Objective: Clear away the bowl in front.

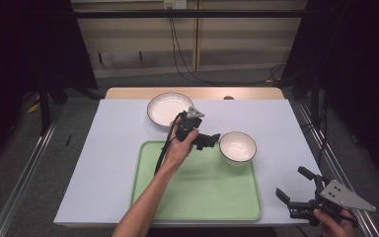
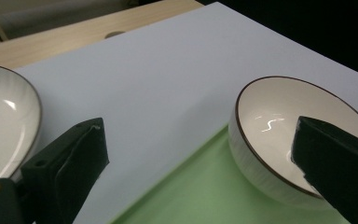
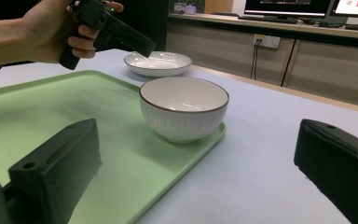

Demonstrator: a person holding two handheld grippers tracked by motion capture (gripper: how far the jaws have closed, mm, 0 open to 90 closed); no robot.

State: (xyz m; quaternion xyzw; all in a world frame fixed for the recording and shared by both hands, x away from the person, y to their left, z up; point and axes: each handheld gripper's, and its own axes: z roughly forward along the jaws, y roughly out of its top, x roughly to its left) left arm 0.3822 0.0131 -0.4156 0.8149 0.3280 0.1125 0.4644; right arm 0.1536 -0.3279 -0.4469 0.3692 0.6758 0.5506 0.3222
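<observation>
Green tray (image 1: 197,192) already carries the white bowl (image 1: 237,147) at its two o'clock corner, the shallow plate (image 1: 169,108) waits off-tray at twelve, and both the left gripper (image 1: 212,139) and right gripper (image 1: 292,185) hang spread, empty.

Both handheld tools are matte black plastic. The left gripper (image 1: 211,140) has a blocky body with a small grey three-cornered plate on top, and a black cable trailing toward 7 o'clock along a bare, sleeveless forearm. The right gripper (image 1: 292,185) carries a larger grey three-cornered plate dotted with small holes at its 3 o'clock side. Seen close, each jaw is a thick wedge-shaped block with a round screw hole near its base.
</observation>
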